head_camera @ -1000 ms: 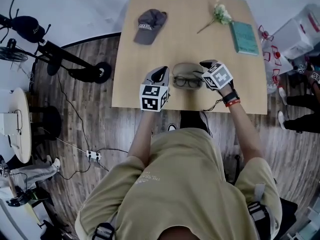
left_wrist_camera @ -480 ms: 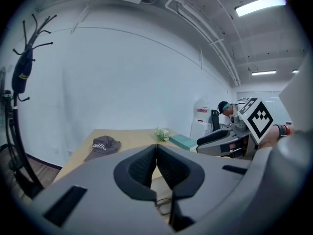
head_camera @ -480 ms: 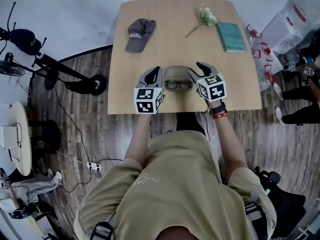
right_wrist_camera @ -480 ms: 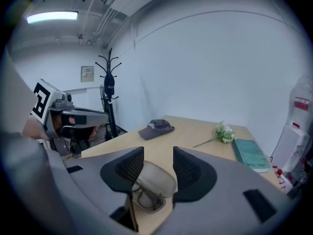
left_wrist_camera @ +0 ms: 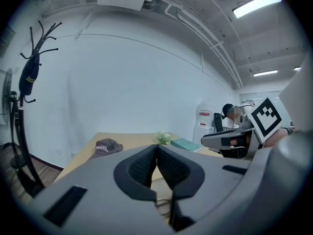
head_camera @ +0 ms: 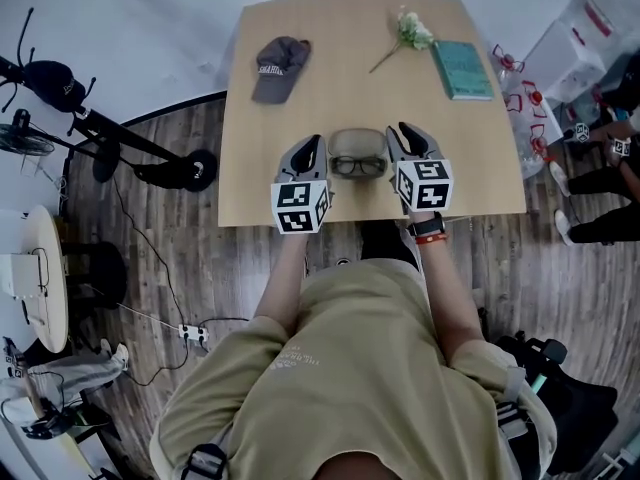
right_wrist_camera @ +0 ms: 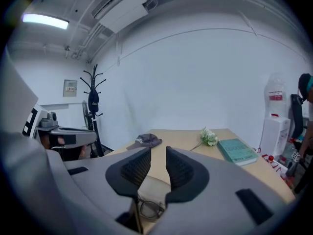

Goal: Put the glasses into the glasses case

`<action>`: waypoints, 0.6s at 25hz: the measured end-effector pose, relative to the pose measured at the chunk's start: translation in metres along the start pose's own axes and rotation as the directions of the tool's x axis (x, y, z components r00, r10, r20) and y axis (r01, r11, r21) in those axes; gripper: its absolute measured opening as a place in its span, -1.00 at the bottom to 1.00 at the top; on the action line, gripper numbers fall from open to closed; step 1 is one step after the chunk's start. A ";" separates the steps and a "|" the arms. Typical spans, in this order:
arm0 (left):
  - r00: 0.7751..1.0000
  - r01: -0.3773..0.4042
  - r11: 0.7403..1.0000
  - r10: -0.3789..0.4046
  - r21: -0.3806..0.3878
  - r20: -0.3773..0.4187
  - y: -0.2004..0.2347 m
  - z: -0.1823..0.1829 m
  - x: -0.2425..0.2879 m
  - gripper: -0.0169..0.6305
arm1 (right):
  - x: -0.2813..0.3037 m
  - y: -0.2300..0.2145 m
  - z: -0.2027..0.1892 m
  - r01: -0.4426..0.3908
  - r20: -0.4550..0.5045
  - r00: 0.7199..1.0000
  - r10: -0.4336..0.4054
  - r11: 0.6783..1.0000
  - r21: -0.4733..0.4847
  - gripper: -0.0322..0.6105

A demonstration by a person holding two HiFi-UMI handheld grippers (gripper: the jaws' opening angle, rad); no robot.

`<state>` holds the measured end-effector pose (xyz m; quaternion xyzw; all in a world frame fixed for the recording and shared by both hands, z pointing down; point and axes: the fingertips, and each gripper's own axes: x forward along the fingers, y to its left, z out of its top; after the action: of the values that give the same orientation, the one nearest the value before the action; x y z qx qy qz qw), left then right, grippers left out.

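Note:
Black-framed glasses point(head_camera: 358, 165) lie on the near part of a beige glasses case point(head_camera: 358, 142) on the wooden table point(head_camera: 300, 108); I cannot tell whether they sit inside it. My left gripper point(head_camera: 312, 145) hovers just left of the case, jaws shut, nothing in them. To the right of the case my right gripper point(head_camera: 405, 131) has its jaws closing, a narrow gap still between them and nothing in it. The right gripper view shows the glasses point(right_wrist_camera: 150, 208) and case point(right_wrist_camera: 155, 186) below the right gripper point(right_wrist_camera: 158, 151). In the left gripper view the left gripper point(left_wrist_camera: 156, 147) has its tips touching.
A grey cap point(head_camera: 279, 68) lies at the far left of the table, a white flower sprig point(head_camera: 410, 34) and a teal book point(head_camera: 462, 70) at the far right. A coat stand base point(head_camera: 190, 168) is on the floor at the left. People stand off to the right.
Both grippers have lifted and drawn back from the case. The right gripper has rolled upright and its jaws have narrowed. Glasses and case have stayed put.

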<state>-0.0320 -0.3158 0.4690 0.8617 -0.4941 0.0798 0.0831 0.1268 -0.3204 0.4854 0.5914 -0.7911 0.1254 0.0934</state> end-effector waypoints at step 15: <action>1.000 0.012 1.000 -0.012 0.017 0.022 -0.001 0.006 0.011 -0.88 | -0.003 0.009 0.014 0.022 0.073 0.997 -0.023 1.000 0.014 -0.85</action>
<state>-0.0254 -0.3255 0.4654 0.8662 -0.4891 0.0739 0.0709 0.1194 -0.3191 0.4706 0.6051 -0.7864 0.1078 0.0619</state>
